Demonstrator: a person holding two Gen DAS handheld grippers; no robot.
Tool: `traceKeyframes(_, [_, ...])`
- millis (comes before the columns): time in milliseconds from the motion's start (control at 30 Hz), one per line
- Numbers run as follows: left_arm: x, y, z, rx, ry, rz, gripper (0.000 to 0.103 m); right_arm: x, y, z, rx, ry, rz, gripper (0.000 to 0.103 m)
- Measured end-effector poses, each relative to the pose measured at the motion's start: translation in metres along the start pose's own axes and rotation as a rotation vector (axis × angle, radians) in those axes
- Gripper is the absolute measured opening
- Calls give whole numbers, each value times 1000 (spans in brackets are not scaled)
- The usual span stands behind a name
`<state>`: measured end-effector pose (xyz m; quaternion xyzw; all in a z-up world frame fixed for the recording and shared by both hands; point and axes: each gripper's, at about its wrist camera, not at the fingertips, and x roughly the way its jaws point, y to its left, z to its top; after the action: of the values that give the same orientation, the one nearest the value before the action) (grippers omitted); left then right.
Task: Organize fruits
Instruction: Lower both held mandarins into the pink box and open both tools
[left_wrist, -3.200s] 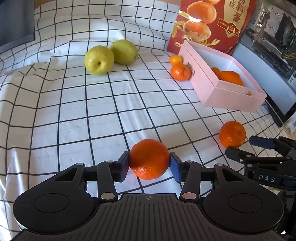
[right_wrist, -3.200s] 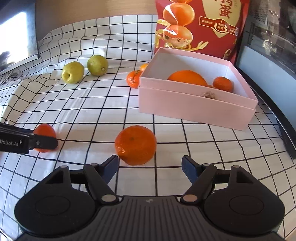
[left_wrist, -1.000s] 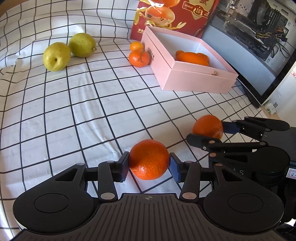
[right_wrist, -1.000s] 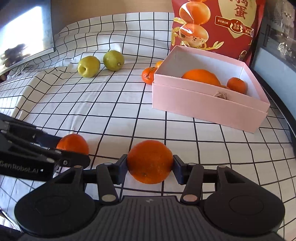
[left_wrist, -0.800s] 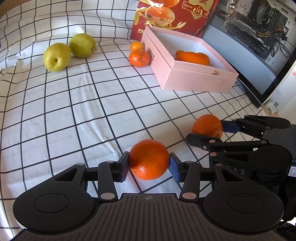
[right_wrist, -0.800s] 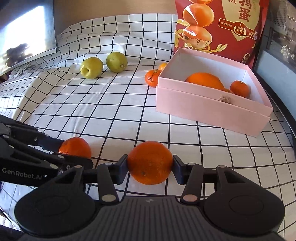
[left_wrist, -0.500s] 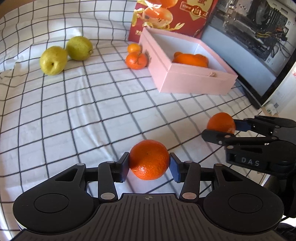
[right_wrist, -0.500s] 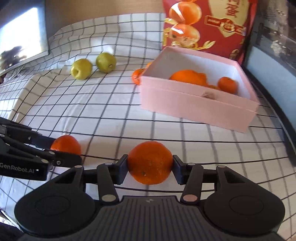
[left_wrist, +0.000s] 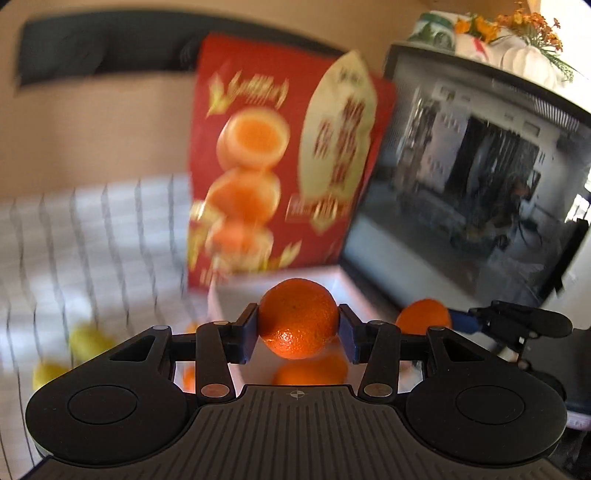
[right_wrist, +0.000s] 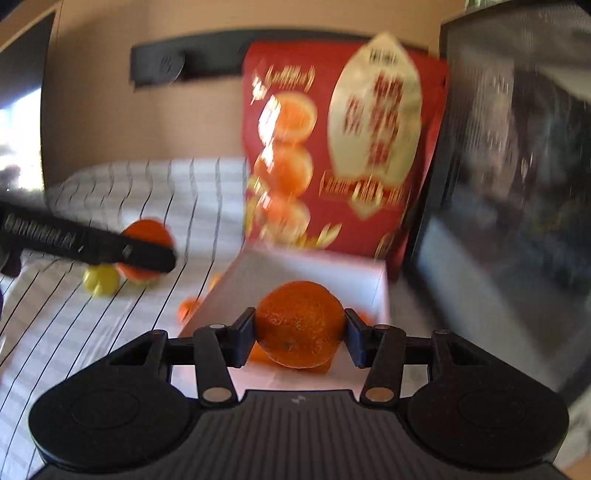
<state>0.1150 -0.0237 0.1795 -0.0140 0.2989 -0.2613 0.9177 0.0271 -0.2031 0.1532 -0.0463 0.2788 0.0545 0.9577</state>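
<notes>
My left gripper (left_wrist: 298, 328) is shut on an orange (left_wrist: 298, 319) and holds it in the air over the near end of the pink box (left_wrist: 225, 295). My right gripper (right_wrist: 300, 332) is shut on a second orange (right_wrist: 300, 325), which hangs above the open pink box (right_wrist: 314, 266). In the left wrist view the right gripper's orange (left_wrist: 424, 317) shows at the right. In the right wrist view the left gripper's orange (right_wrist: 147, 236) hangs at the left. More oranges (left_wrist: 310, 373) lie in the box. Both views are blurred.
A red snack bag (right_wrist: 340, 147) stands behind the box, and a dark monitor (left_wrist: 461, 206) stands to its right. Two yellow-green pears (right_wrist: 99, 282) and a small mandarin (right_wrist: 186, 308) lie on the checked cloth (right_wrist: 110, 332) left of the box.
Both grippers have risen off the cloth with their oranges and moved toward the pink box. The views have tilted up, so the bag and monitor now fill them.
</notes>
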Motion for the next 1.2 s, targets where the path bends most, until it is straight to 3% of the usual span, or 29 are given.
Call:
traceKeyframes(200, [51, -21, 47, 90, 12, 55, 51, 29, -32, 40, -38, -12, -13, 49])
traceKeyframes(500, [122, -10, 32, 64, 158, 123, 51, 89, -43, 22, -26, 112, 38, 49])
traceKeyframes(700, [110, 16, 28, -38, 110, 44, 49, 118, -48, 15, 31, 173, 58, 54])
traceKeyframes(867, [94, 39, 8, -101, 102, 81, 49, 123, -37, 16, 29, 173, 49, 56])
traceKeyframes(1000, [60, 64, -20, -160, 88, 122, 49, 116, -23, 23, 0, 138, 27, 68])
traceKeyframes(1200, [6, 108, -74, -304, 76, 185, 49, 113, 12, 36, -50, 137, 42, 72])
